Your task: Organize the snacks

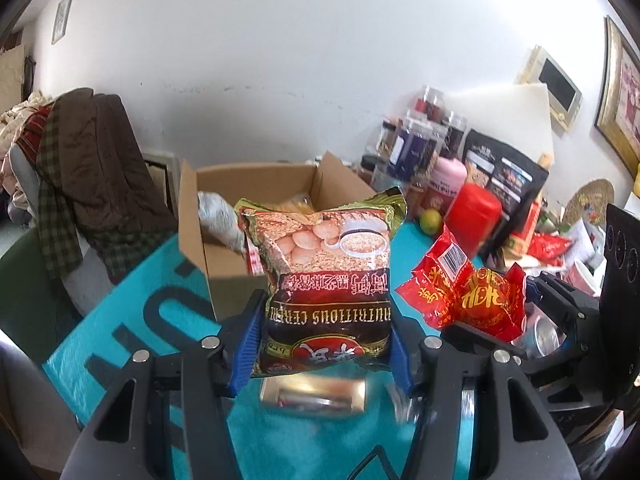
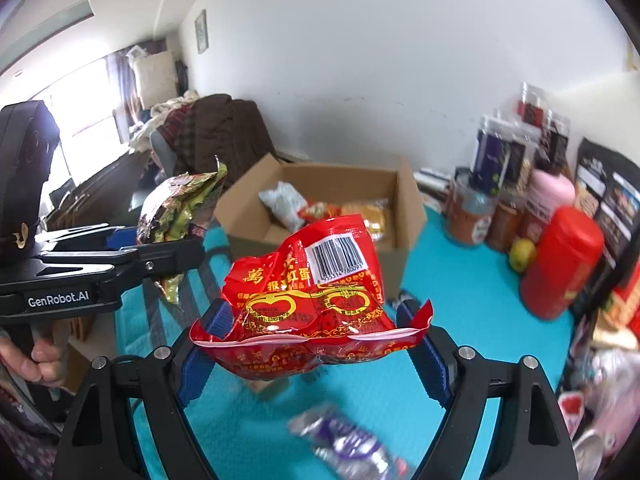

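carrying two snack bags above the teal mat toward the open cardboard box (image 2: 320, 200): the left gripper (image 1: 324, 344) pinches a cereal bag (image 1: 326, 276), the right gripper (image 2: 316, 344) pinches a red packet (image 2: 308, 300). next, it seems, each must reach over the box before its jaws part.

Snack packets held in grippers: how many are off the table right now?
2. The cereal bag is clamped in the left gripper; the red packet is clamped in the right gripper. Both hang above the teal mat, short of the cardboard box.
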Demonstrator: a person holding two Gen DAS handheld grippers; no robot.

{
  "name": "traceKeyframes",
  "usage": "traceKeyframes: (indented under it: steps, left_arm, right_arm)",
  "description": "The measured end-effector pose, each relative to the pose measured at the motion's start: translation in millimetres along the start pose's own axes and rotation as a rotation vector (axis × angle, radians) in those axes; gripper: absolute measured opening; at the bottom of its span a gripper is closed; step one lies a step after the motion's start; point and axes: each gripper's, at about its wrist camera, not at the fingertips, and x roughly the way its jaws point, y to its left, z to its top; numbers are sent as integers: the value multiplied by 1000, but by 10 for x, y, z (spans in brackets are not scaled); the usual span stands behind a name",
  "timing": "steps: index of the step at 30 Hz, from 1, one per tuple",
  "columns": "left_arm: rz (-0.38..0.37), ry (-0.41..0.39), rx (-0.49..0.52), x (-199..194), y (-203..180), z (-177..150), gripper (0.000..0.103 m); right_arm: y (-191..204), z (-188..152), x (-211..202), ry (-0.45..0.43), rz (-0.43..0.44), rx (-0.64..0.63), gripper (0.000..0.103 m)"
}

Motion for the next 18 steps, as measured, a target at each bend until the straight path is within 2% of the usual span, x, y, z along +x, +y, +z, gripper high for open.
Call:
traceKeyframes:
  steps: [8, 18]
  left_arm:
    - [3, -53, -5, 151, 121, 367, 54]
    - [17, -104, -1, 529, 279, 909, 54]
  right_arm:
    - [-95, 410, 206, -58, -4, -36, 85]
    - [-328, 910, 628, -103, -9, -42, 85]
